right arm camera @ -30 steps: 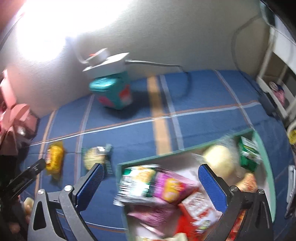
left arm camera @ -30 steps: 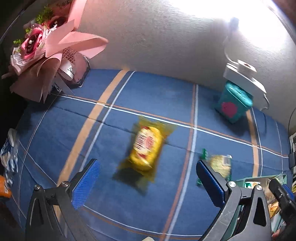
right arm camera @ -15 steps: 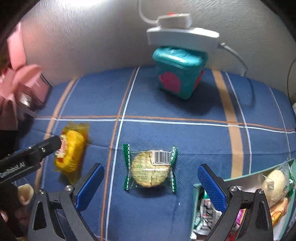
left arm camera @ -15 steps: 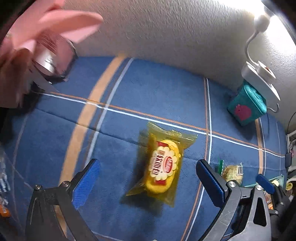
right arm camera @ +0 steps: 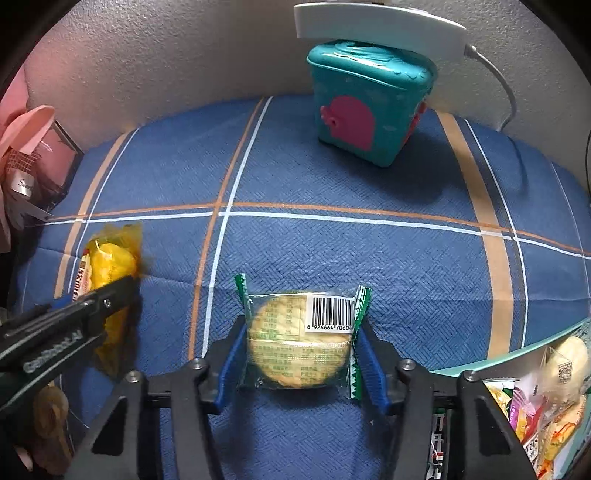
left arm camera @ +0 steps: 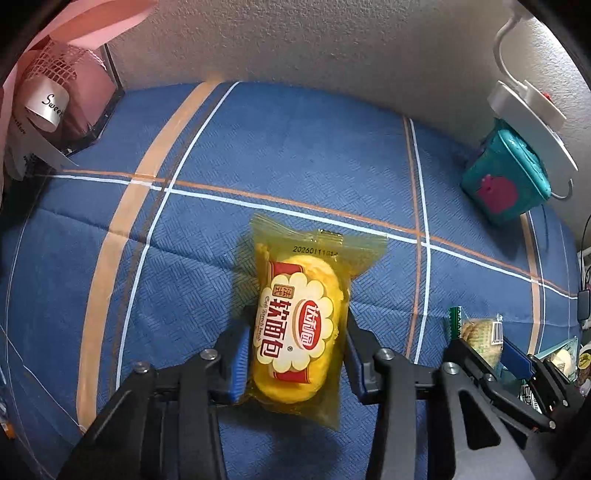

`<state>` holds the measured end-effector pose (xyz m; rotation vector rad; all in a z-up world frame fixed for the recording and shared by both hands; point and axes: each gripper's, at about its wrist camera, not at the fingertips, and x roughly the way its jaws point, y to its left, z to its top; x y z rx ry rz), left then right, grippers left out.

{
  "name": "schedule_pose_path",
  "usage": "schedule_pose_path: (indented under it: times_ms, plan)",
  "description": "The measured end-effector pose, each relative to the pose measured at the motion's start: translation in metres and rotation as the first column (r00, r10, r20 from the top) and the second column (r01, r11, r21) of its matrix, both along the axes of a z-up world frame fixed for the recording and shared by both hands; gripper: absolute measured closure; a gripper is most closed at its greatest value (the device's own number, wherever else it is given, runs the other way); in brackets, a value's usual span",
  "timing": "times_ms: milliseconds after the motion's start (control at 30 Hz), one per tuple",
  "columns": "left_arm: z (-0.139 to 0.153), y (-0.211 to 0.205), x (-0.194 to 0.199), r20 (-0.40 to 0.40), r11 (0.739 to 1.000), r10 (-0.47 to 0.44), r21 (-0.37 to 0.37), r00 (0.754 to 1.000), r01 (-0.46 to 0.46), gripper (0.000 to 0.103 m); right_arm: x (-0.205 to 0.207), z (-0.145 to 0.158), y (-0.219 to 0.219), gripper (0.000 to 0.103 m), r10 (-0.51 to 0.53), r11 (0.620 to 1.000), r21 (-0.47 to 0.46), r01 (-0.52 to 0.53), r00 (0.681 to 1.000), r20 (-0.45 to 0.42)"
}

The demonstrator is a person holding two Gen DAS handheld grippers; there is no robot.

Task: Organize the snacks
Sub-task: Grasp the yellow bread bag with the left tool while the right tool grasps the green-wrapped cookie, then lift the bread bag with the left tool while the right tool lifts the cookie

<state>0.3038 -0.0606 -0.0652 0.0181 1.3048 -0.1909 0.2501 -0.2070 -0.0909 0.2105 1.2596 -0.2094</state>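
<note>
A: What does the left gripper have?

B: Its blue pads are clenched on the yellow soft-bread packet, low in the centre of the left wrist view. The packet lies on the blue plaid cloth.

A: And the right gripper?

B: Its jaws have just been closing. The pads press both sides of the green-edged cracker packet, barcode up, low centre of the right wrist view, so it is grasping that.

A: Where do the other snacks sit?

B: In the teal-rimmed tray at the lower right corner of that view.

A: Anything else?

B: A teal box with a pink patch stands at the upper centre by the wall, under a white lamp base. A pink bouquet fills the upper left of the left wrist view.
</note>
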Motion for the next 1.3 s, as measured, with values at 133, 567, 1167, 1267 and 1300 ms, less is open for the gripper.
schedule_pose_path:
  times_ms: [133,567,1167,1267,1300]
  plan:
    - [0.011,0.002,-0.009,0.009,1.000,0.024,-0.013,1.000,-0.024,0.062,-0.005,0.005,-0.002,0.046,0.001,1.000,0.013,-0.001,1.000,0.007]
    - [0.078,0.011,-0.082,0.087,0.990,0.137,-0.059,0.987,-0.132,0.062,-0.075,0.070,-0.004,0.046,-0.044,0.995,0.093,0.036,0.996,0.081]
    - [0.129,-0.034,-0.207,0.167,0.988,0.111,-0.123,0.980,-0.090,0.062,-0.215,0.148,-0.039,0.046,-0.197,0.977,0.112,0.179,0.965,0.172]
    - [0.127,-0.043,-0.222,0.171,0.988,0.085,-0.140,0.982,-0.061,0.062,-0.233,0.143,-0.049,0.046,-0.229,0.969,0.137,0.208,0.959,0.165]
    - [0.125,-0.046,-0.225,0.167,0.988,0.071,-0.144,0.983,-0.047,0.062,-0.238,0.141,-0.053,0.046,-0.240,0.966,0.141,0.219,0.958,0.159]
